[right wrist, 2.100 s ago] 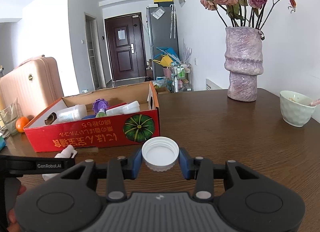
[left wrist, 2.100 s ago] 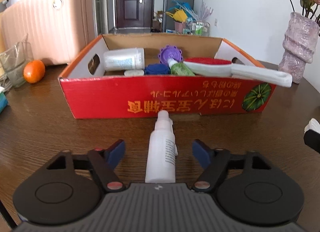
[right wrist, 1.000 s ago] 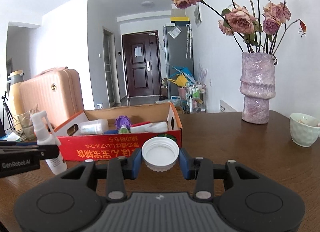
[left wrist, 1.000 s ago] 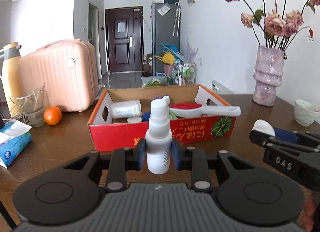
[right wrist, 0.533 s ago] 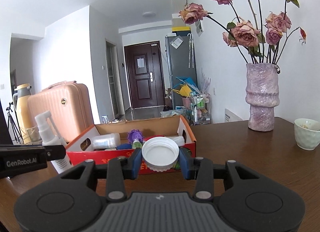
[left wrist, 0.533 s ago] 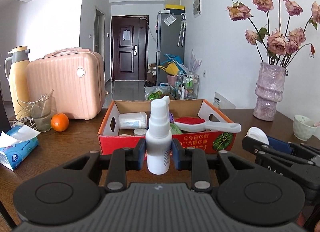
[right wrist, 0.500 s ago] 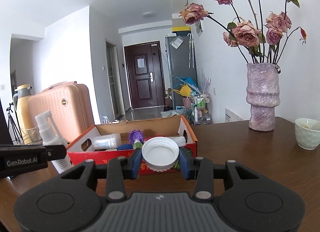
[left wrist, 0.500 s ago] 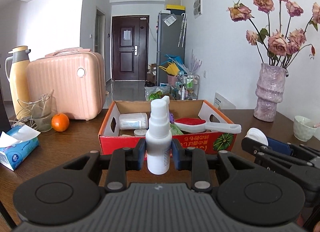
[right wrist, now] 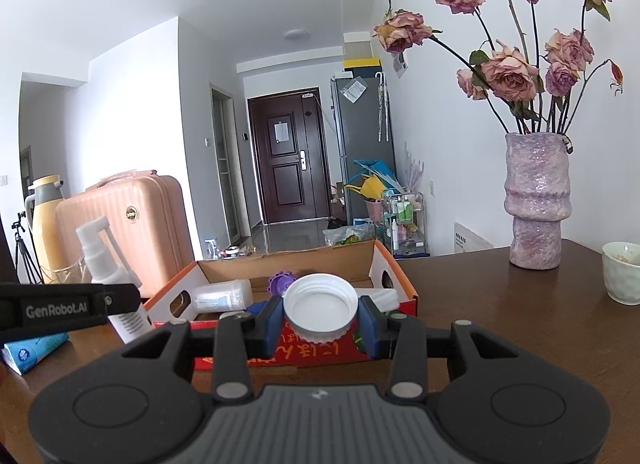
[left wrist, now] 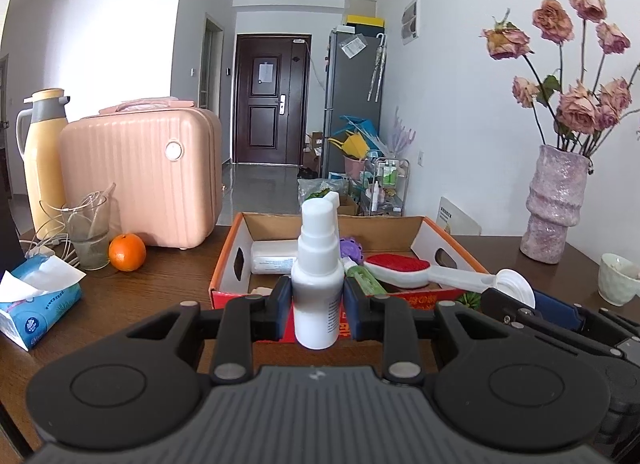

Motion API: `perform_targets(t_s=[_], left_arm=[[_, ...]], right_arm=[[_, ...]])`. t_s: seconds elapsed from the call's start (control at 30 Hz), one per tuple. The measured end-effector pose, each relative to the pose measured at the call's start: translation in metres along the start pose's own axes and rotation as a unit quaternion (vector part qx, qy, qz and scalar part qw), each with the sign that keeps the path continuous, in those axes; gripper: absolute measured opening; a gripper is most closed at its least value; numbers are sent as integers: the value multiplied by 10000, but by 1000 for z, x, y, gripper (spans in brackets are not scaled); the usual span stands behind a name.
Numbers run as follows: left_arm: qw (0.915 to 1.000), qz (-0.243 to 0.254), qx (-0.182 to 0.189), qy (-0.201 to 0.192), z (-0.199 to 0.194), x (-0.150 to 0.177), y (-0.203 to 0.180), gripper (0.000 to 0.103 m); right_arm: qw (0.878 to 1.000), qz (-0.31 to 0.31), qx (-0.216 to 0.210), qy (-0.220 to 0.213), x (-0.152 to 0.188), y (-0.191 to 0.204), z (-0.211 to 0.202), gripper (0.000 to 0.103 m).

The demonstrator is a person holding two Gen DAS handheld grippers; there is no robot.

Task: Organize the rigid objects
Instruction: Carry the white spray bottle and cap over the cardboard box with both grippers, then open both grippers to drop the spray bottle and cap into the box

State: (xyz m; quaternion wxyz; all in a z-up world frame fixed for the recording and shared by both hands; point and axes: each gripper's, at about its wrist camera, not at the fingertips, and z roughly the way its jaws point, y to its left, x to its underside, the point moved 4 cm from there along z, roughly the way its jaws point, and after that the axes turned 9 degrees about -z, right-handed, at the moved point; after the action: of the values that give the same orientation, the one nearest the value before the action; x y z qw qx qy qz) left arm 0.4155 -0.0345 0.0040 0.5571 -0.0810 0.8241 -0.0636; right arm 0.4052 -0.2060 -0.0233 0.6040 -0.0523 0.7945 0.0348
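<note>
My left gripper [left wrist: 317, 306] is shut on a white spray bottle [left wrist: 318, 288] and holds it upright above the table, in front of the red cardboard box [left wrist: 456, 254]. My right gripper [right wrist: 320, 320] is shut on a white screw cap [right wrist: 320, 308], held above the box's near wall [right wrist: 320, 352]. The box holds a white jar [left wrist: 272, 258], a purple lid [left wrist: 351, 250], a green bottle [left wrist: 362, 284] and a red and white brush [left wrist: 416, 270]. The spray bottle also shows in the right wrist view [right wrist: 108, 268].
A pink suitcase [left wrist: 144, 179], a yellow thermos [left wrist: 42, 155], a glass [left wrist: 88, 236], an orange [left wrist: 127, 252] and a tissue pack [left wrist: 38, 300] stand on the left. A purple vase of dried roses [right wrist: 536, 199] and a small bowl [right wrist: 622, 272] stand on the right.
My left gripper closed on the spray bottle that lay on the table and lifted it upright. Both grippers have risen above the table with their loads.
</note>
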Motion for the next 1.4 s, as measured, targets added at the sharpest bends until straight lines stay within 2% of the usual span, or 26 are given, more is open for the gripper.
perform_targets(t_s=[0.5,1.4], left_arm=[[9999,-83,-8,-121,27,-19,6,28],[9996,-159,-213,-3,125,-47,20,28]], right_arm=[[10000,66,-23,-29,-13,13,38,39],[9999,39,-69,62,-27,22,131,39]])
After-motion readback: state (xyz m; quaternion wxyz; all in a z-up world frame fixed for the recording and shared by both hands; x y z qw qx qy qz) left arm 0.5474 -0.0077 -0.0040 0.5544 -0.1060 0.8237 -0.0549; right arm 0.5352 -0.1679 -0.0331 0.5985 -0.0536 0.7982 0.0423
